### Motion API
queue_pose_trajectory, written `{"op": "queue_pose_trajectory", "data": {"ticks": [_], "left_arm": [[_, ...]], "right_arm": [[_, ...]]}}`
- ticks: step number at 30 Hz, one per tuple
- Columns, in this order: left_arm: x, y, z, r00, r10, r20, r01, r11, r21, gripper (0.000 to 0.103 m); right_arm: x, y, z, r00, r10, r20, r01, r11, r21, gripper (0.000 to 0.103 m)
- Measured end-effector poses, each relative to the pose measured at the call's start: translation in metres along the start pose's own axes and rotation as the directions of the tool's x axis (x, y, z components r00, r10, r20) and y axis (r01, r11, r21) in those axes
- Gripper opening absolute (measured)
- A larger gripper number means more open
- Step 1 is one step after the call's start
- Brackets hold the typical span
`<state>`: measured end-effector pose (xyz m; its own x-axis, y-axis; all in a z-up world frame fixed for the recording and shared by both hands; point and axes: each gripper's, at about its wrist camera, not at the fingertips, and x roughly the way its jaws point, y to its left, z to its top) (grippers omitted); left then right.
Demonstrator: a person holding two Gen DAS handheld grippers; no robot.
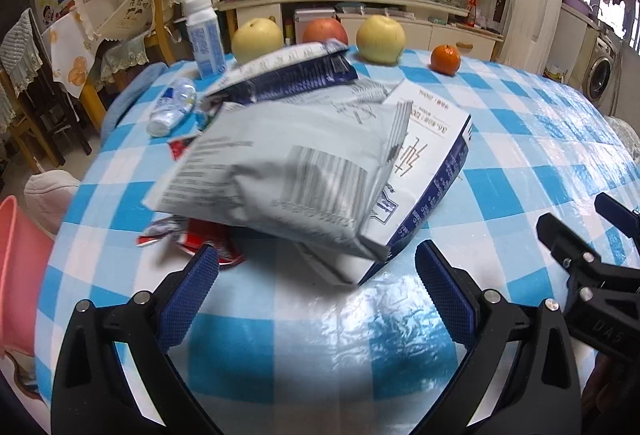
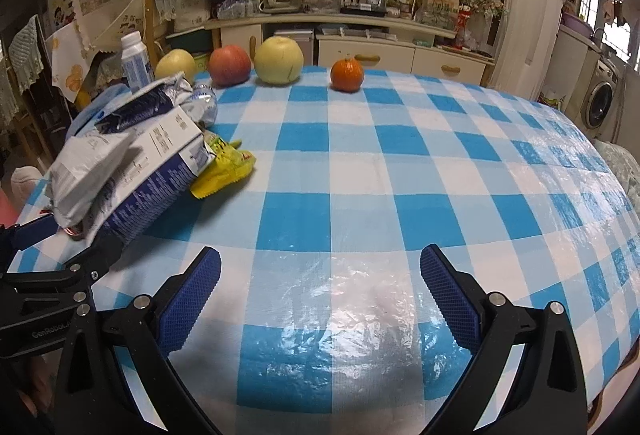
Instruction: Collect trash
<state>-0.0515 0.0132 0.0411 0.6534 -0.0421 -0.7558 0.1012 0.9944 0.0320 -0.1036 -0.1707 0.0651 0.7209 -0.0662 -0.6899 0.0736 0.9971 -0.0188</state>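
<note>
Both my grippers, left gripper point(image 1: 316, 287) and right gripper point(image 2: 320, 291), are spread wide, holding nothing. The grey bag point(image 1: 280, 171) lies on the carton point(image 1: 424, 171) near the table's point(image 2: 360, 163) left edge.

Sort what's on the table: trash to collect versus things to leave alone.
Trash: grey foil bag, flattened carton, blue-white wrapper, yellow wrapper, red wrapper, crushed bottle.
Leave: two pears, apple, orange, upright bottle.

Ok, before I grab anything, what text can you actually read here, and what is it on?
"DAS": body of the right tool, left wrist view.
"GenRobot.A", then cut off: body of the left tool, right wrist view.
Blue and white carton: Chinese print, upside down, too blurred to read.
Grey pouch: barcode, digits unreadable.
White bottle: label too blurred.
</note>
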Motion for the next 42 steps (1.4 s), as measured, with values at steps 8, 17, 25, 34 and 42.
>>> {"op": "queue_pose_trajectory", "data": {"ticks": [8,17,25,34,42], "left_arm": [[-0.059,0.025,0.001,0.993,-0.012,0.116,0.016,0.999,-0.03,0.099],[-0.134,0.051,-0.001,0.967,-0.012,0.253,0.028,0.998,-0.057,0.099],[-0.178,0.071,-0.008,0.948,0.006,0.319,0.026,0.995,-0.097,0.099],[-0.213,0.085,-0.017,0.926,0.012,0.377,0.04,0.991,-0.128,0.099],[-0.232,0.087,-0.023,0.915,0.007,0.403,0.046,0.991,-0.122,0.099]], "right_arm": [[-0.061,0.018,0.012,0.994,-0.011,0.112,0.016,0.999,-0.049,0.099],[-0.129,0.036,0.012,0.978,0.008,0.207,0.001,0.999,-0.047,0.099],[-0.182,0.051,0.012,0.96,0.025,0.28,-0.008,0.998,-0.064,0.099],[-0.223,0.063,0.011,0.941,0.031,0.338,-0.004,0.997,-0.078,0.099],[-0.241,0.066,0.005,0.931,0.016,0.364,0.013,0.997,-0.078,0.099]]}}
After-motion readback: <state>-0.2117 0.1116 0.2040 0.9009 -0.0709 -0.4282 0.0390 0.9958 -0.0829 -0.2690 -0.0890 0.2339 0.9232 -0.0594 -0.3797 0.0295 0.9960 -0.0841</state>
